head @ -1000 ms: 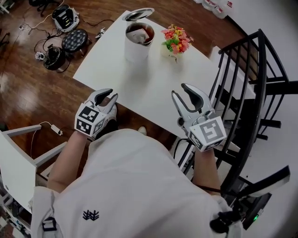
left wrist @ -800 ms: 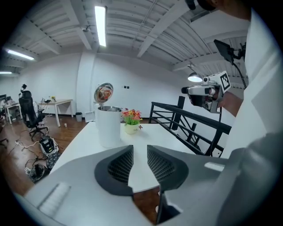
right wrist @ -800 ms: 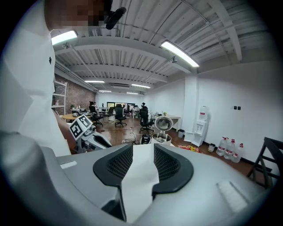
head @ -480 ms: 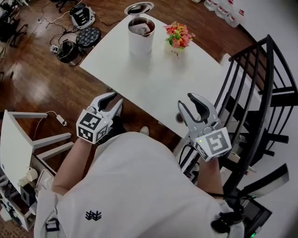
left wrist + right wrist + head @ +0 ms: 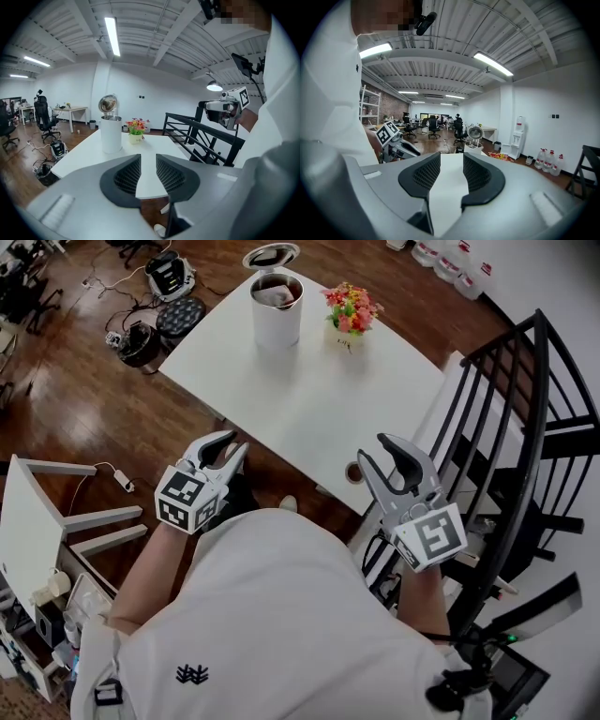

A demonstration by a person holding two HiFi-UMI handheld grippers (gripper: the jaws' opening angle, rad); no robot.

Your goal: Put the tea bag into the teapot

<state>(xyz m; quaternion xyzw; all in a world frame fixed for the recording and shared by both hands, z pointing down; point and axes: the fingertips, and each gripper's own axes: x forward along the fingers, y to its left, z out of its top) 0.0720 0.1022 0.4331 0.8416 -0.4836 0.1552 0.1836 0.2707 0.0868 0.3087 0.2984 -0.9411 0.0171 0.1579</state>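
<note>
The left gripper [image 5: 228,442] and right gripper [image 5: 373,452] are hanging empty, jaws parted, the right's just widening, since the pale tea bag [image 5: 275,296] is sitting inside the white cylindrical teapot [image 5: 275,326]

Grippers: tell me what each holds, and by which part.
Nothing. Left gripper and right gripper both gape empty; the right's jaws have just opened further.

I see a white table [image 5: 309,399] over a brown wood floor [image 5: 75,399]. At its far corner the teapot [image 5: 275,326] is white, with dark brown tea, a pale tea bag [image 5: 273,297] and a silver lid [image 5: 270,255]. The flowers [image 5: 350,306] are pink, yellow and green. The left gripper [image 5: 232,443] and right gripper [image 5: 375,454] are pale grey, with black-and-white marker squares.
</note>
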